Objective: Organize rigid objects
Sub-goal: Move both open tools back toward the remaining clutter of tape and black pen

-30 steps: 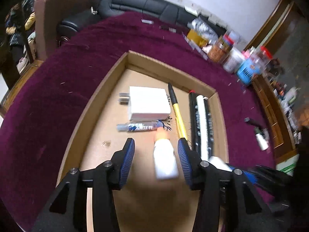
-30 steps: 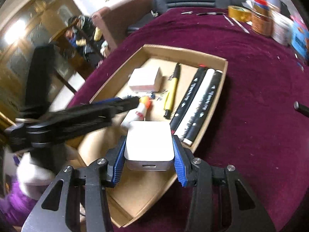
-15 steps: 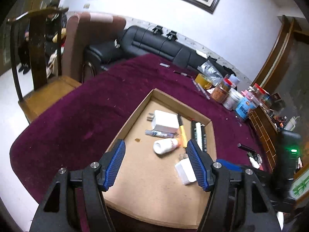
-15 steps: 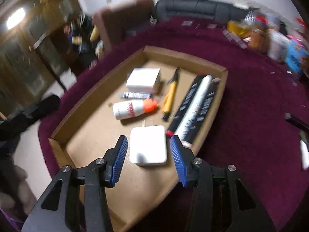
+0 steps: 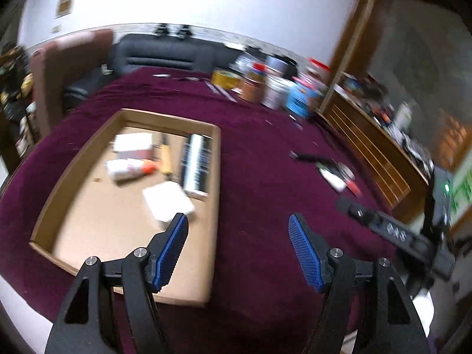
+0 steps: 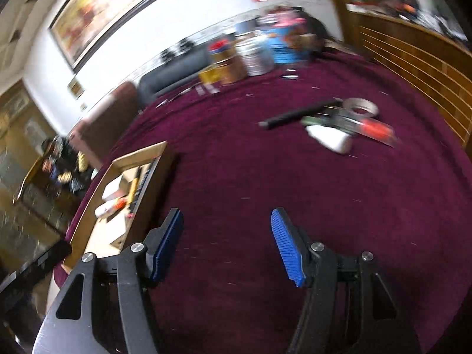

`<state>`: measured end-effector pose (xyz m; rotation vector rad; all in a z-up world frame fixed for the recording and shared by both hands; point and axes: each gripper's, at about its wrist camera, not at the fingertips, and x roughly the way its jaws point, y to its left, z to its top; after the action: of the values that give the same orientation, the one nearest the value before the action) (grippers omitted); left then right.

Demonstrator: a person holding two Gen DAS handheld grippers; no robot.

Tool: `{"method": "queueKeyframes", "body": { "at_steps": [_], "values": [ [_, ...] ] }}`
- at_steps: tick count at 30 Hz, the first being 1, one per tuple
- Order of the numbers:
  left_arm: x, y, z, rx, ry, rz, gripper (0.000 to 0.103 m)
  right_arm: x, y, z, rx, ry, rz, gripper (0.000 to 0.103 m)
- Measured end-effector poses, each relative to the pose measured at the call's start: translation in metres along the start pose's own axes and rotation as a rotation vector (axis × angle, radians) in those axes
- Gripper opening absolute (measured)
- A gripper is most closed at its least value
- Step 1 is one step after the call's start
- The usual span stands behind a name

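Note:
A cardboard tray [image 5: 216, 177] lies on the maroon cloth and holds a white box [image 5: 132, 144], a glue bottle [image 5: 126, 169], a yellow pen [image 5: 166, 159], black and white markers [image 5: 196, 162] and a white adapter [image 5: 168, 200]. My left gripper [image 5: 239, 244] hovers over the tray's right wall, its jaws opening with nothing between them. My right gripper [image 6: 227, 242] hangs over bare cloth right of the tray [image 6: 138, 152], jaws also opening and empty. Farther ahead lie a black marker [image 6: 295, 115], a white bottle [image 6: 330, 138], a red-orange item [image 6: 374, 128] and a tape roll [image 6: 361, 106].
Jars and cans [image 5: 274, 91] crowd the table's far edge. A black sofa [image 5: 165, 53] and a brown chair [image 5: 67, 67] stand behind it. A wooden cabinet [image 5: 368, 147] runs along the right side. Both views are motion-blurred.
The right gripper let go of the white adapter, which now lies in the tray. The left gripper left the glue bottle. Both grippers widened and swung right, away from the tray.

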<state>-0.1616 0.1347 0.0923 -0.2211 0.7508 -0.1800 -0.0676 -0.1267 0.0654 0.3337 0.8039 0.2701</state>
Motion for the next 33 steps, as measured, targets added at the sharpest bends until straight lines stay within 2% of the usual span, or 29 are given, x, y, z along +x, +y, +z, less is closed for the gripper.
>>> {"method": "queueKeyframes", "body": {
  "at_steps": [6, 14, 23, 29, 33],
  "values": [
    [0.01, -0.045, -0.01, 0.086, 0.058, -0.021, 0.065, -0.015, -0.037, -0.002, 0.088, -0.041, -0.026, 0.061],
    [0.028, -0.067, -0.02, 0.136, 0.106, -0.019, 0.065, -0.011, -0.063, 0.005, 0.129, -0.045, -0.035, 0.062],
    [0.093, -0.079, -0.001, 0.134, 0.219, -0.042, 0.065, 0.027, -0.078, 0.036, 0.064, -0.019, -0.139, 0.064],
    [0.131, -0.09, 0.013, 0.17, 0.211, -0.048, 0.064, 0.037, -0.087, 0.038, 0.082, -0.057, -0.127, 0.064],
    [0.158, -0.083, 0.02, 0.146, 0.21, -0.025, 0.064, 0.033, -0.097, 0.037, 0.134, -0.076, -0.111, 0.064]
  ]
}}
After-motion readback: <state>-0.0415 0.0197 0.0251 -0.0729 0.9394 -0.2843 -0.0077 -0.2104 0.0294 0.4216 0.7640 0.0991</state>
